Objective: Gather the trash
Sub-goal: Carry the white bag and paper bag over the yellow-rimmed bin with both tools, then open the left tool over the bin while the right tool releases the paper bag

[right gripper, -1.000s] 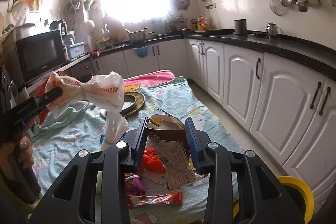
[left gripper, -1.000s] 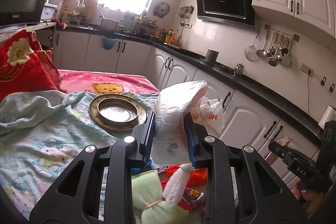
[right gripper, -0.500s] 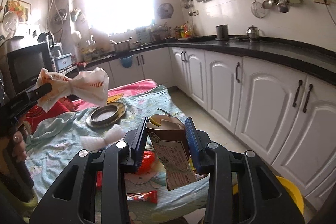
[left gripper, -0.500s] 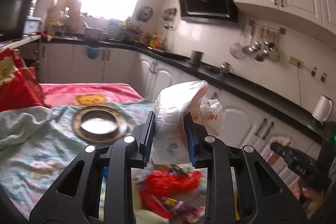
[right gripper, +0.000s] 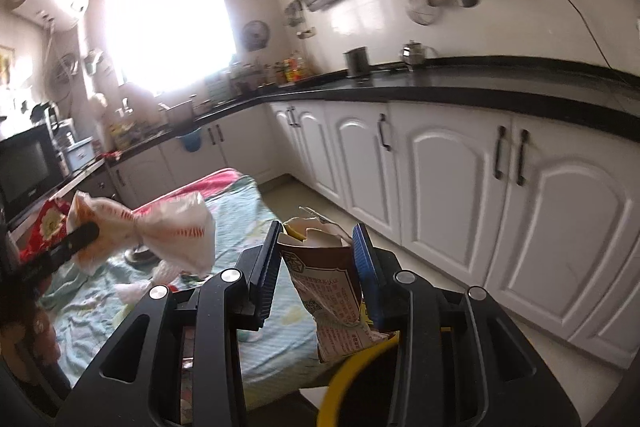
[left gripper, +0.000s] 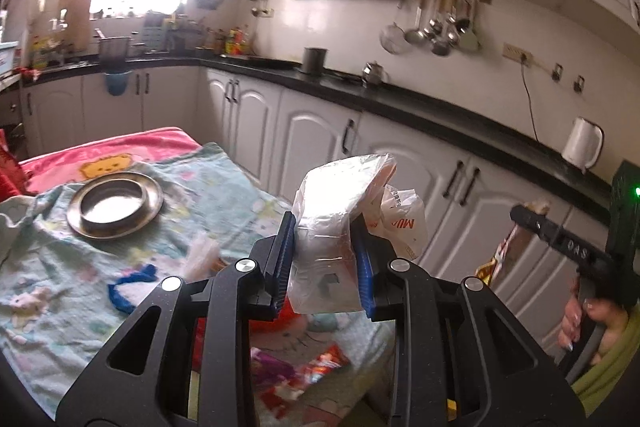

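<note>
The left tool [left gripper: 325,259] grips a crumpled white plastic bag [left gripper: 340,223], held up over the blanket-covered bed [left gripper: 224,195]. The right tool [right gripper: 316,267] grips a torn brown carton [right gripper: 328,279] above what looks like a yellow bin [right gripper: 340,379], its rim partly hidden.
</note>
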